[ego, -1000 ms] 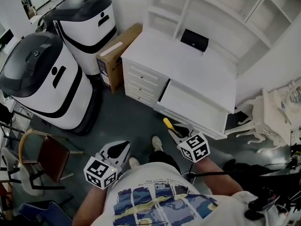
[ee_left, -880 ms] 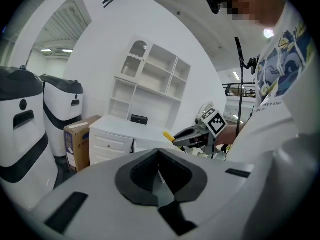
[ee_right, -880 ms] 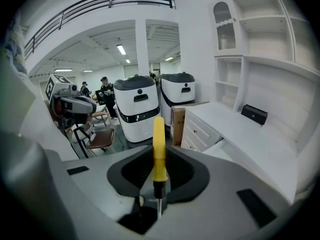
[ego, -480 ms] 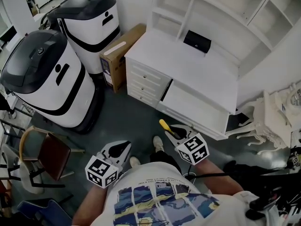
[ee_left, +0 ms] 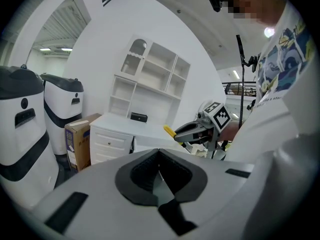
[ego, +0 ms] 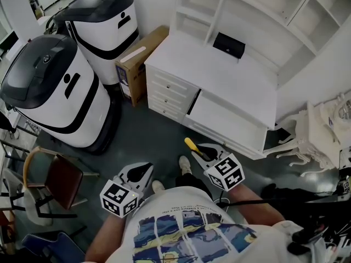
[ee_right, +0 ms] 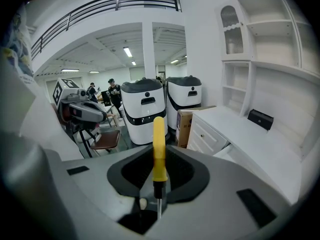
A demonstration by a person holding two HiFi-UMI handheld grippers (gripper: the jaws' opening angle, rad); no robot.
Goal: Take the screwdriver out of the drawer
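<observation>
A yellow-handled screwdriver [ego: 191, 145] is held over the grey floor in front of the white desk [ego: 219, 75], with my right gripper [ego: 202, 154] shut on it. In the right gripper view its handle [ee_right: 159, 146] sticks out forward between the jaws and the metal shaft runs back between the pads. The desk's wide drawer [ego: 225, 122] stands pulled open just beyond it. My left gripper [ego: 140, 175] hangs lower left, apart from everything, jaws shut and holding nothing. From the left gripper view the right gripper [ee_left: 192, 130] and the screwdriver's yellow tip [ee_left: 169, 131] show ahead.
Two tall white-and-black machines [ego: 49, 86] [ego: 107, 26] stand at left, and a cardboard box [ego: 137, 64] leans by the desk's small drawers [ego: 167, 95]. A black box [ego: 227, 44] sits on the desk. Chair [ego: 55, 182] lower left; ornate white furniture [ego: 321, 136] and cables right.
My right gripper has drawn the screwdriver a little leftward, away from the open drawer. The left gripper has stayed put.
</observation>
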